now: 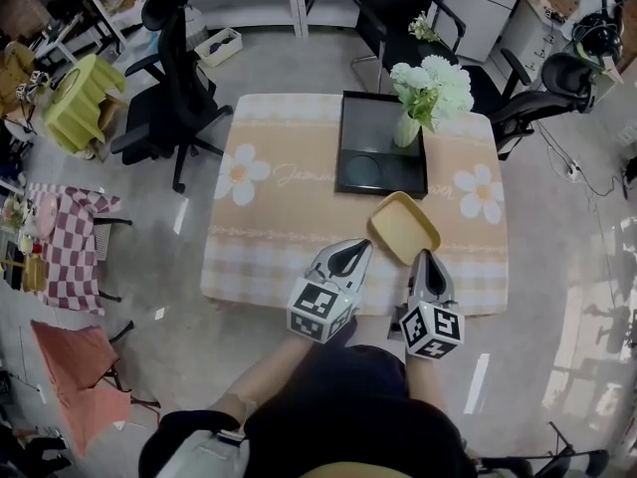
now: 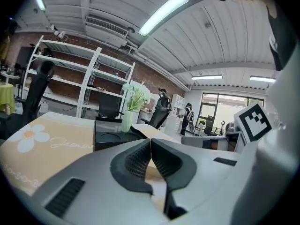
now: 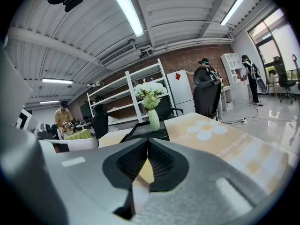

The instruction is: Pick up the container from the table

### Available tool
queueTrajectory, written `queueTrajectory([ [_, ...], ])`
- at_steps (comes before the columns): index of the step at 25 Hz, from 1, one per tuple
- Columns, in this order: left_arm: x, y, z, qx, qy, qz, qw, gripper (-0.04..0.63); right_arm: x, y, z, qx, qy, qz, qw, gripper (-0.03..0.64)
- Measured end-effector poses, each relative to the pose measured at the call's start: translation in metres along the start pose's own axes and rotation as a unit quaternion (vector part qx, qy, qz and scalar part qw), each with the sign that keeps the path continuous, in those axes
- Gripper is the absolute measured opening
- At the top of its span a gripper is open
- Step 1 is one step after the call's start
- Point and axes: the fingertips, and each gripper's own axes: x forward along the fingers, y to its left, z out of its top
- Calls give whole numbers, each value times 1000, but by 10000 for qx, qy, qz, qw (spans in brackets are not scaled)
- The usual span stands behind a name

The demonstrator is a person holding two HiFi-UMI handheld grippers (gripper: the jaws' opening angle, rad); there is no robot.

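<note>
A shallow yellow container (image 1: 404, 225) lies tilted on the peach daisy tablecloth (image 1: 279, 217), just in front of the black tray (image 1: 381, 145). My left gripper (image 1: 358, 247) sits at the table's near edge, a little to the left of the container's near corner and pointing toward it, jaws shut and empty. My right gripper (image 1: 422, 255) is just short of the container's near right edge, also shut with nothing in it. In the left gripper view the closed jaws (image 2: 151, 140) point at the container (image 2: 152, 130) beside the tray (image 2: 112, 136). In the right gripper view the jaws (image 3: 148, 142) meet.
A vase of white flowers (image 1: 430, 93) stands on the tray's far right corner. Black office chairs stand to the left (image 1: 179, 78), behind (image 1: 398, 18) and to the right (image 1: 542, 93) of the table. A checked cloth (image 1: 75, 242) and a yellow-green covered stool (image 1: 85, 98) are at far left.
</note>
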Motion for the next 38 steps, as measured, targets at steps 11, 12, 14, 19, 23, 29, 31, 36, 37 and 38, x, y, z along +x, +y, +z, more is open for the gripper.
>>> queueTrajectory([
  [11, 23, 4, -10, -133, 216, -137, 9996, 10, 15, -30, -15, 139, 356, -465, 9982, 6],
  [12, 25, 4, -11, -150, 241, -158, 9995, 9, 16, -32, -15, 157, 368, -500, 9979, 6],
  [14, 28, 4, -14, -183, 291, -196, 9992, 11, 18, -36, -16, 183, 383, -568, 9975, 6],
  [19, 38, 4, -18, -230, 383, -282, 9986, 9, 20, -46, -16, 230, 406, -717, 9963, 8],
  [23, 45, 2, -21, -253, 437, -355, 9981, 9, 22, -55, -20, 318, 455, -808, 9952, 8],
  [29, 52, 4, -25, -290, 473, -353, 9978, 10, 24, -63, -26, 480, 566, -896, 9932, 21],
  [31, 54, 4, -27, -305, 488, -361, 9977, 9, 24, -66, -29, 523, 611, -918, 9925, 39],
  [36, 59, 5, -31, -348, 521, -396, 9973, 9, 24, -72, -37, 639, 725, -1003, 9903, 58],
  [37, 60, 6, -32, -356, 524, -394, 9972, 9, 25, -73, -38, 669, 758, -1017, 9897, 61],
  [38, 61, 6, -32, -365, 529, -389, 9972, 9, 26, -75, -40, 698, 795, -1024, 9891, 68],
])
